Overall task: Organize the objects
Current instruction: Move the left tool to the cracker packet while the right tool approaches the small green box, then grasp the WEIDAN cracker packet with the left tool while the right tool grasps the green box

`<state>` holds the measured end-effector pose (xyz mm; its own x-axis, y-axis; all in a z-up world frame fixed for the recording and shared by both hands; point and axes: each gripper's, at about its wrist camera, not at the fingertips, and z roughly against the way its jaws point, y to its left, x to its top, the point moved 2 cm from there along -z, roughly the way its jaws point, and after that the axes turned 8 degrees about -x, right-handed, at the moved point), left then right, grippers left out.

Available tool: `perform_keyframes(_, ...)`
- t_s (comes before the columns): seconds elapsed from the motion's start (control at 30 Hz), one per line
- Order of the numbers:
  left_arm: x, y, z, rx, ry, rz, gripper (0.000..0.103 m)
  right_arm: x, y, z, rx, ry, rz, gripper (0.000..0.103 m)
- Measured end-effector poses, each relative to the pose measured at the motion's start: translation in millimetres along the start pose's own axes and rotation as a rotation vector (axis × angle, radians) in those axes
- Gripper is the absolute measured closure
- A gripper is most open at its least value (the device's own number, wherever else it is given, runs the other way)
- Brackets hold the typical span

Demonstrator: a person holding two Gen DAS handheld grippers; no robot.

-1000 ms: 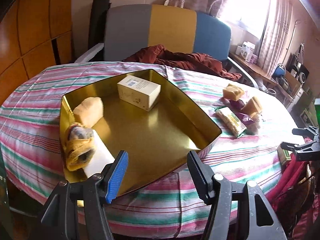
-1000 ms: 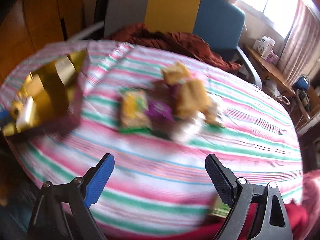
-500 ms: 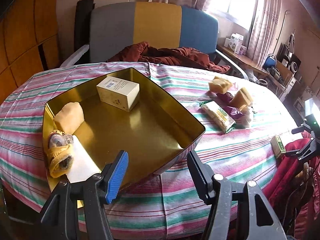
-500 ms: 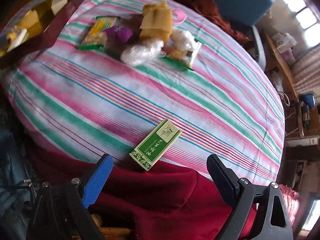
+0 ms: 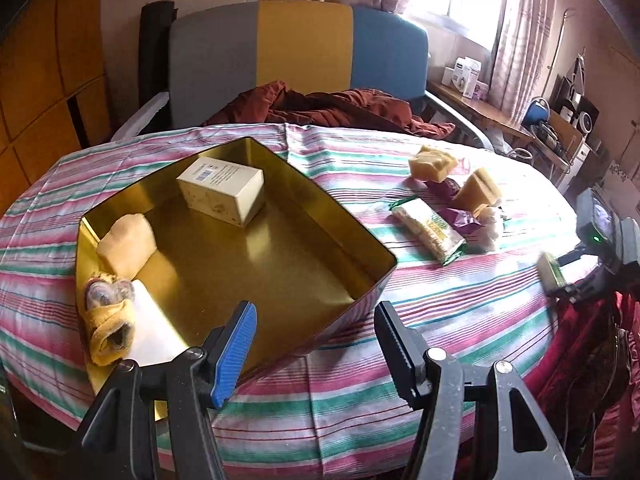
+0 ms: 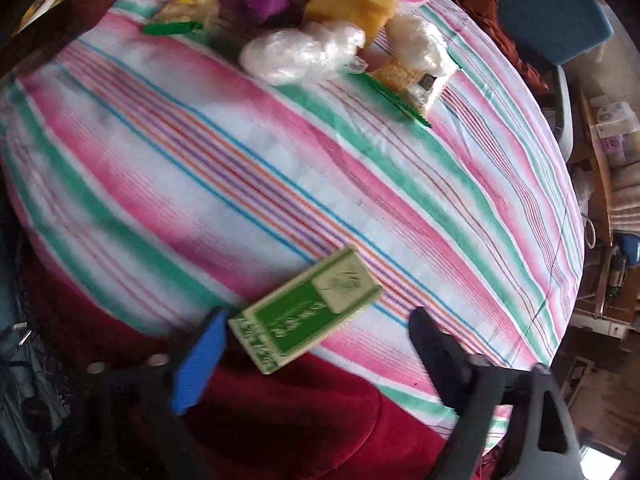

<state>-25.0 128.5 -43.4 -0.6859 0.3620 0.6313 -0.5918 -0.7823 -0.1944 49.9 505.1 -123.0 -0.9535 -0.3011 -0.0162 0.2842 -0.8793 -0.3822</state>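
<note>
Close by, the left gripper (image 5: 314, 344) hangs over the near edge of the striped tablecloth (image 5: 460, 312), its jaws standing apart at a middling width with nothing between them, only cloth and the corner of the gold tin (image 5: 376, 280) beyond.

That tin is a shallow, open, angular tray with shiny walls. At its near left corner lies a rolled yellow cloth (image 5: 107, 322), touching a flat white block (image 5: 154, 326). Just behind them sits a pale yellow sponge-like roll (image 5: 127, 246) against the left wall. At the far end rests a cream carton (image 5: 222, 190) with a barcode label on top. The middle of the tin's floor is bare metal.

Off to the right, the right gripper (image 6: 316, 350) points steeply down at the table's edge, jaws closing, with a small green-and-cream box (image 6: 310, 310) between them. The blue pad is at the box's near corner; the picture is too smeared to tell whether it touches, and the black finger stands clear. The box lies flat, partly on the cloth and partly over a dark red fabric (image 6: 304, 412).

Farther across the table sits a loose cluster: a green-edged cracker packet (image 5: 430, 228), a purple wrapper (image 5: 460, 220), crumpled clear plastic (image 6: 300, 54) and two yellow sponge pieces (image 5: 432, 164). Behind the table stands a grey, yellow and blue chair (image 5: 304, 44).
</note>
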Motion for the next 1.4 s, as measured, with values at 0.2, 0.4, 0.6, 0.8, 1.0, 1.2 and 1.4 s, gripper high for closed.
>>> perform_keyframes(0.2,22,-32,-8,-0.076,0.003,-0.064,0.041,12,-15,0,0.038,-0.063,-0.12,0.038)
perform_keyframes(0.4,51,-72,-33,-0.191,0.031,-0.113,0.041,8,-33,10,0.135,-0.155,-0.254,0.011)
perform_keyframes(0.6,79,-102,-89,-0.233,0.135,-0.074,0.041,-10,-59,17,0.253,-0.253,-0.501,0.011)
perform_keyframes(0.8,101,-104,-153,-0.192,0.232,0.066,0.041,-18,-81,15,0.324,-0.309,-0.619,0.011)
perform_keyframes(1.0,109,-85,-203,-0.127,0.325,0.25,0.041,-20,-86,19,0.35,-0.35,-0.645,0.011)
perform_keyframes(1.2,102,-91,-223,-0.103,0.339,0.247,0.041,-25,-89,21,0.376,-0.382,-0.681,0.011)
perform_keyframes(1.4,82,-113,-213,-0.062,0.323,0.022,0.043,-24,-89,20,0.377,-0.38,-0.685,0.011)
